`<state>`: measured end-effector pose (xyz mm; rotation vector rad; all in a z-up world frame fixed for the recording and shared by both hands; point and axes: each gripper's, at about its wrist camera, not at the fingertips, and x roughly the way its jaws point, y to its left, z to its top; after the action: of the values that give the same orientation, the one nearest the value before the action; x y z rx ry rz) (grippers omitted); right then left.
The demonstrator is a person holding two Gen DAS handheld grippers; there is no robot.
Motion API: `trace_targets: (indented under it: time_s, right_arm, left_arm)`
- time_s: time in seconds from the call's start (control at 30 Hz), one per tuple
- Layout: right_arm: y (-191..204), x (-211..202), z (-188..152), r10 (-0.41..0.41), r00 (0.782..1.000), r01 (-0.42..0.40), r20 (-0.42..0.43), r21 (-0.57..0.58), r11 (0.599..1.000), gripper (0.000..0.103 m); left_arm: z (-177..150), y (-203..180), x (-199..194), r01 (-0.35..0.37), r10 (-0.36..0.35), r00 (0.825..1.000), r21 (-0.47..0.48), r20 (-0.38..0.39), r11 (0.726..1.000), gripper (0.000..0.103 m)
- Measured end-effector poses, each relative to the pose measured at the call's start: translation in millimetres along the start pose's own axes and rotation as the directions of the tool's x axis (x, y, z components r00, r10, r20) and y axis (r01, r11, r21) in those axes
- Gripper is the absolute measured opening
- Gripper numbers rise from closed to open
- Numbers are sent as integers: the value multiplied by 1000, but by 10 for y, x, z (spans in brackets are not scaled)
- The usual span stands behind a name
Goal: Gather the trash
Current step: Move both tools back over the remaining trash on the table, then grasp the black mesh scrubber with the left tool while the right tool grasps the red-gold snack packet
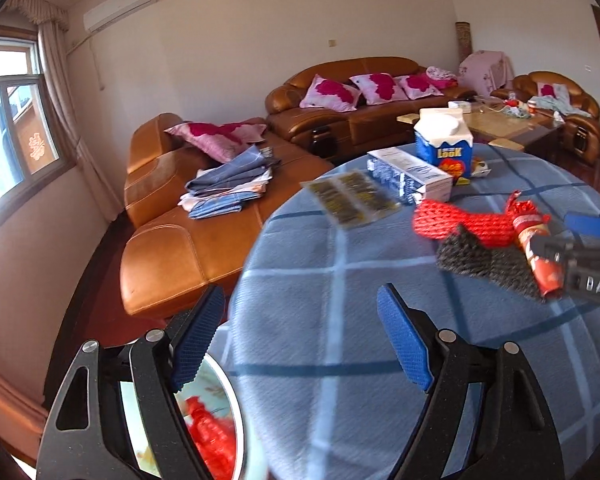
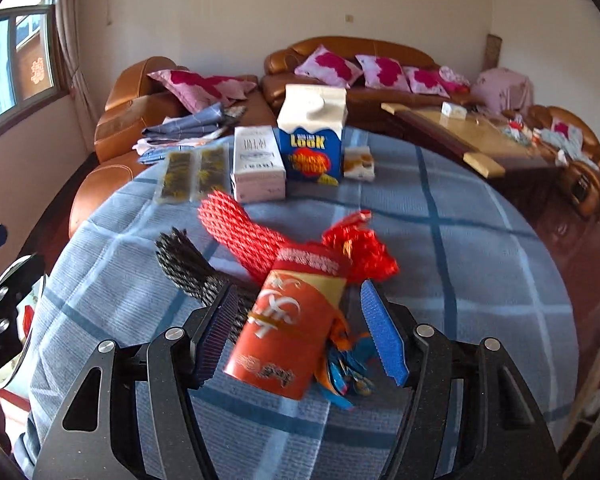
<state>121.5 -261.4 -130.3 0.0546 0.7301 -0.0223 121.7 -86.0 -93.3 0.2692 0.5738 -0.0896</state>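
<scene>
Found the red paper cup (image 2: 288, 332) on its side on the near part of the checked tablecloth (image 2: 460, 240), straddled by the right gripper (image 2: 298, 290). Saw the pads standing off both flanks, moderately wide, gripping nothing. Noted crumpled wrappers (image 2: 348, 368) touching the cup's right side, a black foam net (image 2: 184, 264) just left of it and a red foam net (image 2: 236, 228) beyond. Further off, spotted a milk carton (image 2: 312, 148), white box (image 2: 258, 164) and blister packs (image 2: 194, 176) in a row.

Judged the step to be picking up the cup. Needed next: closing squarely on its body, clear of the black net, then carrying it left to the bin (image 1: 224, 384), already holding red netting.

Tilted downward over the table, both tools; kept the left gripper (image 1: 300, 292) wide and empty above the near-left table edge, beside the bin.
</scene>
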Motion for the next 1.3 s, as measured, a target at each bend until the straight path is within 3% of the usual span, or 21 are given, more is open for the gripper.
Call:
trace_targets:
  time_s: [0.3, 0.43, 0.7, 0.83, 1.13, 1.17, 1.23, 1.27, 1.3]
  right_arm:
    - [11, 218, -26, 67, 992, -62, -106, 51, 997, 61]
    - [86, 135, -33, 92, 992, -91, -90, 23, 996, 52]
    - [80, -262, -43, 78, 997, -78, 13, -9, 997, 52]
    - [-79, -445, -63, 19, 998, -19, 59, -1, 1000, 52]
    - [-320, -456, -164, -8, 998, 6, 60, 34, 999, 52]
    - [-317, -463, -169, -3, 998, 1, 61, 32, 999, 52]
    - [-293, -468, -173, 6, 998, -8, 64, 25, 1000, 52]
    - [-278, -470, -169, 12, 998, -13, 66, 22, 1000, 52]
    - [-256, -472, -167, 19, 997, -20, 69, 16, 1000, 52]
  left_arm:
    - [64, -249, 238, 62, -62, 998, -10, -32, 998, 78]
    - [67, -186, 235, 67, -68, 997, -28, -34, 997, 79]
    - [138, -304, 215, 101, -102, 994, -7, -26, 995, 80]
    - [178, -438, 230, 125, -125, 992, 4, -31, 992, 81]
    - [225, -826, 471, 204, -198, 975, 53, -101, 978, 79]
    - [216, -843, 503, 218, -210, 970, 53, -122, 975, 75]
    - [204, -854, 536, 251, -242, 959, 49, -145, 967, 55]
    - [197, -848, 556, 269, -260, 953, 38, -157, 962, 51]
    - [190, -850, 560, 284, -275, 947, 36, -164, 958, 31]
